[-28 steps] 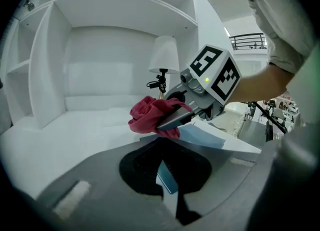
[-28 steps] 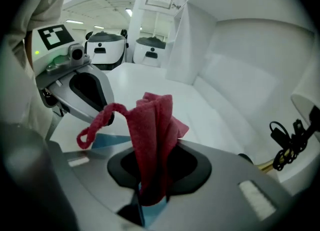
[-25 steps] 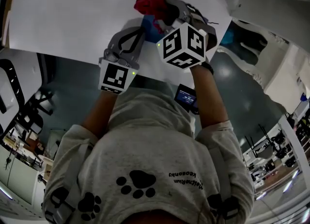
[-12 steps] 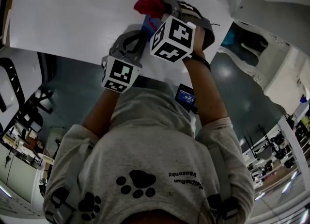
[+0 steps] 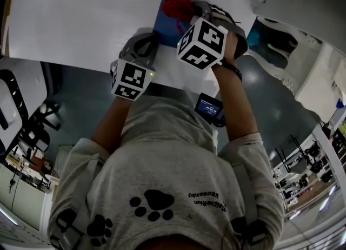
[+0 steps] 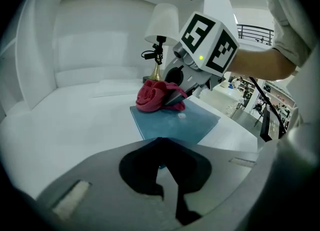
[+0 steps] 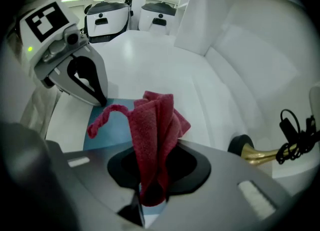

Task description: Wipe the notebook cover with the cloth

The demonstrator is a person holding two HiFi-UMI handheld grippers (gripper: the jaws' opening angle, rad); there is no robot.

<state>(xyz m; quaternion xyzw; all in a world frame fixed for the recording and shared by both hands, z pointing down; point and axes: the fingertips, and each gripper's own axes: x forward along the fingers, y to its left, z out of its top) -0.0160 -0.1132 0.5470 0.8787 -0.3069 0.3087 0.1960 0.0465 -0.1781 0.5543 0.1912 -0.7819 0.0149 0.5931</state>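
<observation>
White table [image 5: 81, 21]; cloth [image 7: 155, 125] tight in right gripper [image 7: 150, 201]

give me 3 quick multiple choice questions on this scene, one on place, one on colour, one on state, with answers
1. Where does the cloth rest?
A. on the notebook
B. in a drawer
C. on a chair
2. What colour is the notebook cover?
A. green
B. yellow
C. blue
3. What state is the right claw in?
A. open and empty
B. shut on the cloth
C. shut on a pen
Answers: 1 A, the left gripper view shows the cloth sitting on the far part of the cover; 2 C, the cover shows blue in every view; 3 B, the right gripper view shows red fabric pinched between its jaws.
</observation>
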